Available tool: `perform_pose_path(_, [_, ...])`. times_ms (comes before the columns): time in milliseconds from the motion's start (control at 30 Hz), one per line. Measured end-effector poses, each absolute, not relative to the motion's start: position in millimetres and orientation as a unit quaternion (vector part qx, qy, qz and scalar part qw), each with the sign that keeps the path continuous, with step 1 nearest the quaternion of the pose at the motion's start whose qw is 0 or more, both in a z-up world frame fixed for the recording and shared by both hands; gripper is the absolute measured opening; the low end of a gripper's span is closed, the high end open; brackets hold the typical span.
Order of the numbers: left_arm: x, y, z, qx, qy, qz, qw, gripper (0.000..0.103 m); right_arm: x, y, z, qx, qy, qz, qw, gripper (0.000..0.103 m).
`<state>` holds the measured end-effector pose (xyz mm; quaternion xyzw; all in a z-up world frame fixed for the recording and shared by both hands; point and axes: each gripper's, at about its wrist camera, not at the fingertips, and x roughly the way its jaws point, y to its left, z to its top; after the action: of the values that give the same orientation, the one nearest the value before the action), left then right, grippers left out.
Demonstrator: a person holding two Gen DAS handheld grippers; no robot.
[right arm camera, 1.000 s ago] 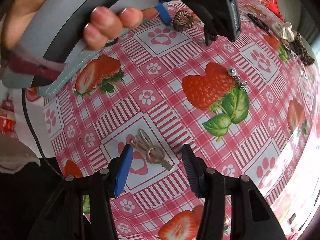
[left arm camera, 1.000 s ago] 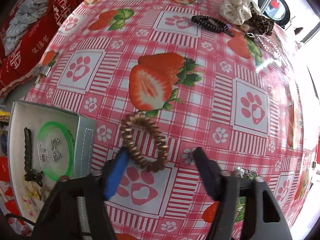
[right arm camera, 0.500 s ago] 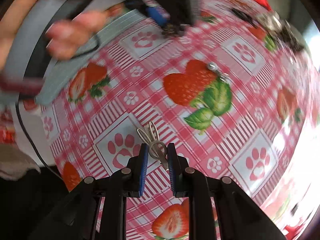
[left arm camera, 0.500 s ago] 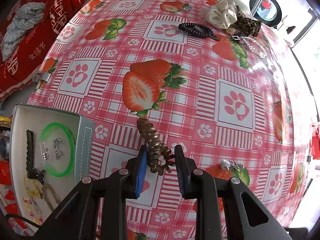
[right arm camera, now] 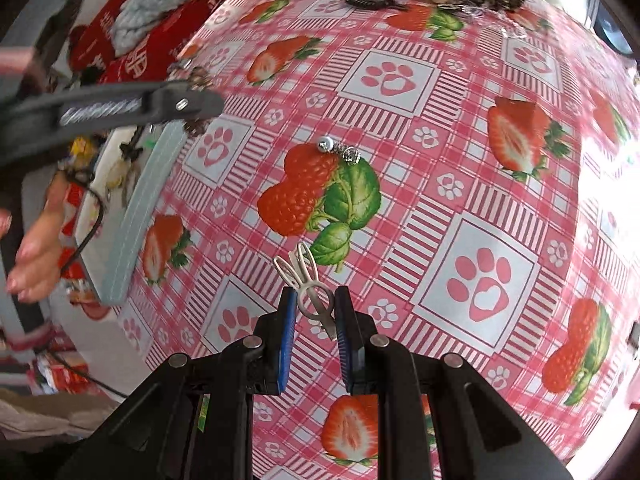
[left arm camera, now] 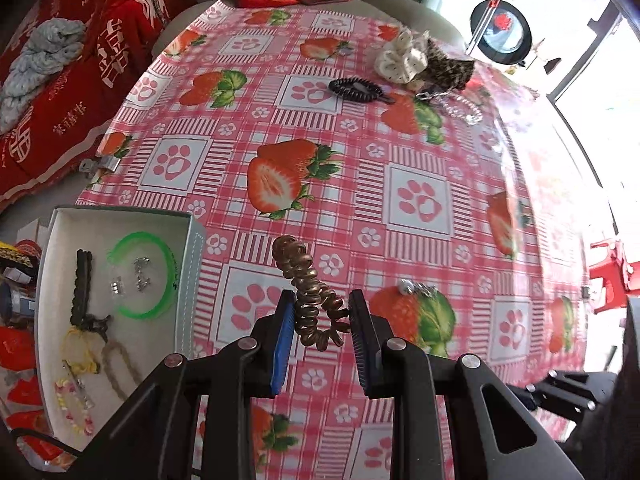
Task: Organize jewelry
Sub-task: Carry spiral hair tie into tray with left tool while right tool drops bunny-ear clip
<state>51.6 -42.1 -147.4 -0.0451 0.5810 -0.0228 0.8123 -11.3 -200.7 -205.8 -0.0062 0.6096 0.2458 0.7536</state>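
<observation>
Through the left wrist camera, the left gripper [left arm camera: 318, 312] has its jaws closed partway onto a bronze spiral hair tie [left arm camera: 308, 292], a glossy coiled loop squeezed narrow and standing up from between the blue pads [left arm camera: 285, 328], clear of the tabletop [left arm camera: 420, 152]. That tabletop wears a shiny plastic cloth printed with pink checks, strawberries and paw prints. At its left edge sits a pale grey box [left arm camera: 192, 280] with stitched walls and a white lining; inside lie a translucent green bangle [left arm camera: 140, 276], a dark braided strap [left arm camera: 82, 284], small silver earrings [left arm camera: 142, 272], a yellow cord [left arm camera: 78, 350] and a pastel bead string [left arm camera: 74, 408]. Toward the far edge rest a black coil hair tie [left arm camera: 354, 90], a cream dotted scrunchie [left arm camera: 400, 60], a leopard-print scrunchie [left arm camera: 448, 68] and a clear bead bracelet [left arm camera: 460, 106]. A silver ball earring [left arm camera: 416, 288] lies on a printed strawberry just right of the jaws.

Through the right wrist camera, the right gripper [right arm camera: 316, 320] has its jaws nearly closed on a thin silver metal hair clip [right arm camera: 308, 280], whose round ring sits between the pads while two looped ears poke forward; whether the clip is lifted off the cloth cannot be told. Beyond it, the ball earring lies at the strawberry's top. Near the left edge, the left gripper appears blurred above the grey box, the bronze coil at its tip.
</observation>
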Motion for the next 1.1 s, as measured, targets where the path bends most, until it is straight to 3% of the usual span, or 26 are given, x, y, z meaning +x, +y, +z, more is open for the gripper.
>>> perform_pose_path(533, [-26, 41, -113, -0.056, 0.562, -0.014, 0.825, 0.034, -21, -140, -171, 0.032, 0.589, 0.232, 0.773, 0.021])
perform_pose_path(1100, [-93, 135, -156, -0.099, 0.589, 0.051, 0.800, 0.034, -26, 2, -157, -0.033, 0.577, 0.338, 0.743, 0.021])
